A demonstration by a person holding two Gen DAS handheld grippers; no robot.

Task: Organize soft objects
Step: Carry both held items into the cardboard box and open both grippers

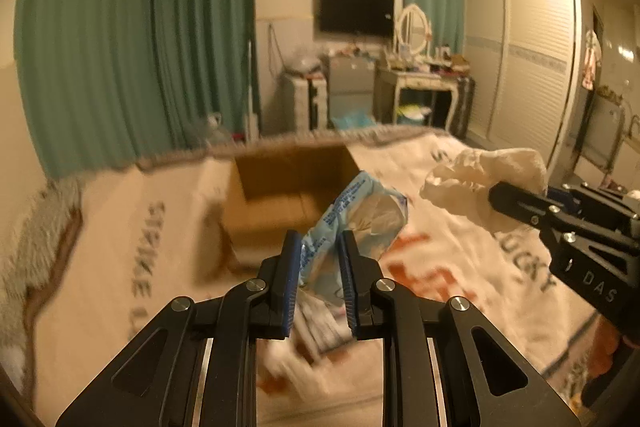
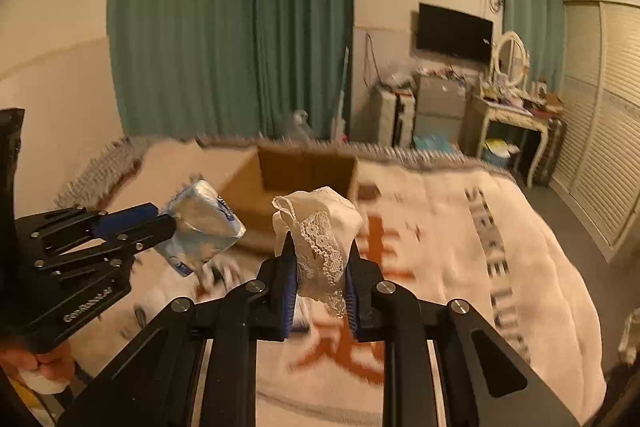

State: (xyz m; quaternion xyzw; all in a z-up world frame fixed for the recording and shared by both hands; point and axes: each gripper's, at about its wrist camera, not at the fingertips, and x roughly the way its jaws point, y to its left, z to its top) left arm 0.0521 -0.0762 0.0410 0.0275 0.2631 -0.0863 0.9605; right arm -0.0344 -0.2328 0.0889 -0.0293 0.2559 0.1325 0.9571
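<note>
**Two claws, two soft things held over the bed**

Both claws are off the blanket. The left claw pinches a blue-and-white plastic pack, which sticks up and forward from between its pads. The right claw is clamped on a cream lace-edged cloth that flops over its fingertips. An open cardboard box sits on the bed just beyond them. A hand grips the left handle.

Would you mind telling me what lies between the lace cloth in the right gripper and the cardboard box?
Nothing: in the right wrist view only bare blanket separates the lace cloth from the cardboard box.
</note>
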